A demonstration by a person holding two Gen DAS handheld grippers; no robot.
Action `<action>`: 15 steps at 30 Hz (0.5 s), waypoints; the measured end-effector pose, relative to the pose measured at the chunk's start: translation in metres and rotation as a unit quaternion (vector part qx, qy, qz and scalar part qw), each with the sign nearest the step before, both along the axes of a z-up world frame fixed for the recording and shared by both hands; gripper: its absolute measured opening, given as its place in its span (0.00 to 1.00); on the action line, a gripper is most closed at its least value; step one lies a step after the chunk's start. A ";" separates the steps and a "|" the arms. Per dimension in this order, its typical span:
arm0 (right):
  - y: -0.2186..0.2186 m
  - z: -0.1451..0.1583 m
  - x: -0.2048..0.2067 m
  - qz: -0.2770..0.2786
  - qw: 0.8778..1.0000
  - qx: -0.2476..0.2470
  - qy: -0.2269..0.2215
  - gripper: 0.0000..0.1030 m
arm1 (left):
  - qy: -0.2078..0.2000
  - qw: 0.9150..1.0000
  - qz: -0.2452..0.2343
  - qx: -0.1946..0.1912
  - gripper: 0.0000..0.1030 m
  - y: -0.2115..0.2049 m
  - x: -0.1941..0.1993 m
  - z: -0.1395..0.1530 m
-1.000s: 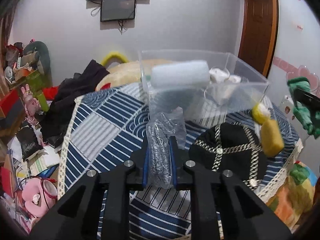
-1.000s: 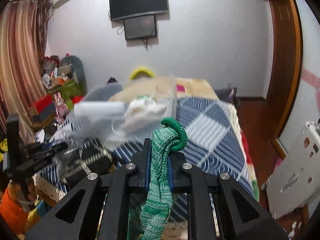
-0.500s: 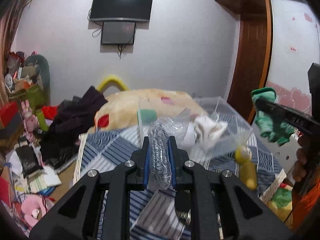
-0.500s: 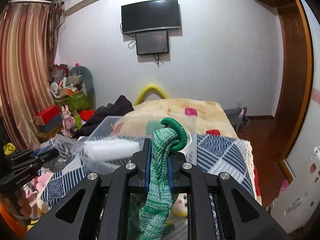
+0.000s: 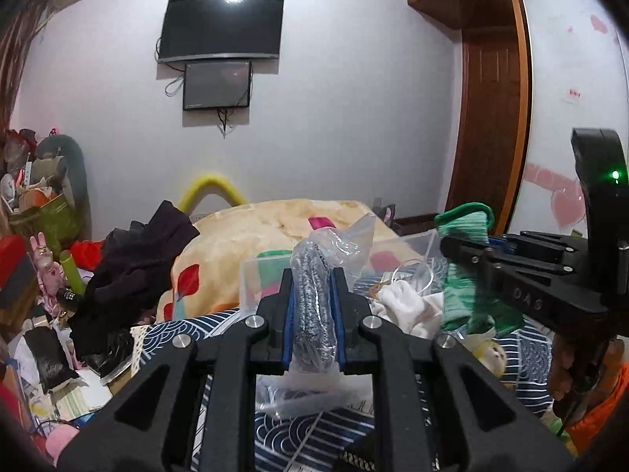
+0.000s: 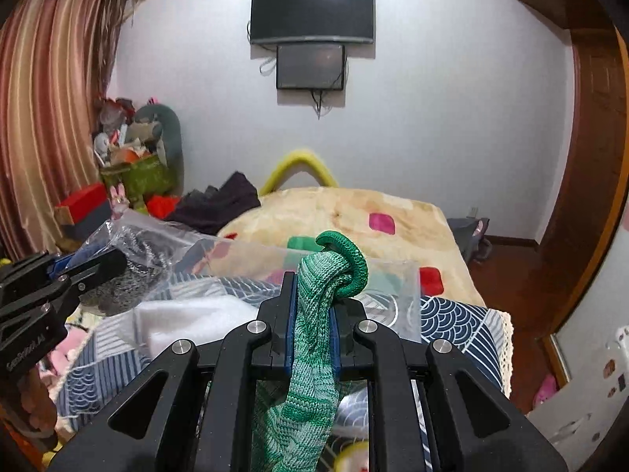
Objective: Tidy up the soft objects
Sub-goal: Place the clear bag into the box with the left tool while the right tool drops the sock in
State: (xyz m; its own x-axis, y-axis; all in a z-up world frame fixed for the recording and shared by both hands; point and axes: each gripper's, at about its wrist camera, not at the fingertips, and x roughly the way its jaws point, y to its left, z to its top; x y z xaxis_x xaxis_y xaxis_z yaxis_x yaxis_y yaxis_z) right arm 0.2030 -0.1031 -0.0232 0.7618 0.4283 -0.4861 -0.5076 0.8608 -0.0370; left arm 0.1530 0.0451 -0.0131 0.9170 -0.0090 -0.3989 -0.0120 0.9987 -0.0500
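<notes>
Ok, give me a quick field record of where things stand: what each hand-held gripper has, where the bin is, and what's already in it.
left hand-held gripper: shut on a grey scouring pad in a clear plastic bag
right hand-held gripper: shut on a green knitted sock, its tail hanging below the jaws
bin: clear plastic box on the blue patterned cloth, just beyond both grippers
bin contents: white soft items; the rest is unclear
task state: neither held item is in the box yet

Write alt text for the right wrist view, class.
The right gripper has its jaws shut on a green knitted sock above a clear plastic box on a blue patterned cloth; the left gripper holds a bagged grey scourer.
</notes>
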 end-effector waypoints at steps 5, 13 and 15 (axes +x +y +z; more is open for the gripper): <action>0.010 -0.015 0.021 0.000 0.999 -0.032 0.033 0.12 | 0.031 0.999 -0.001 0.014 0.15 -0.009 0.027 -0.018; 0.016 -0.032 0.024 0.001 0.995 -0.086 0.054 0.15 | 0.079 0.997 -0.015 -0.012 0.16 -0.006 0.048 -0.040; 0.016 -0.030 0.023 0.005 0.994 -0.088 0.057 0.22 | 0.082 0.996 -0.018 -0.019 0.18 -0.005 0.047 -0.040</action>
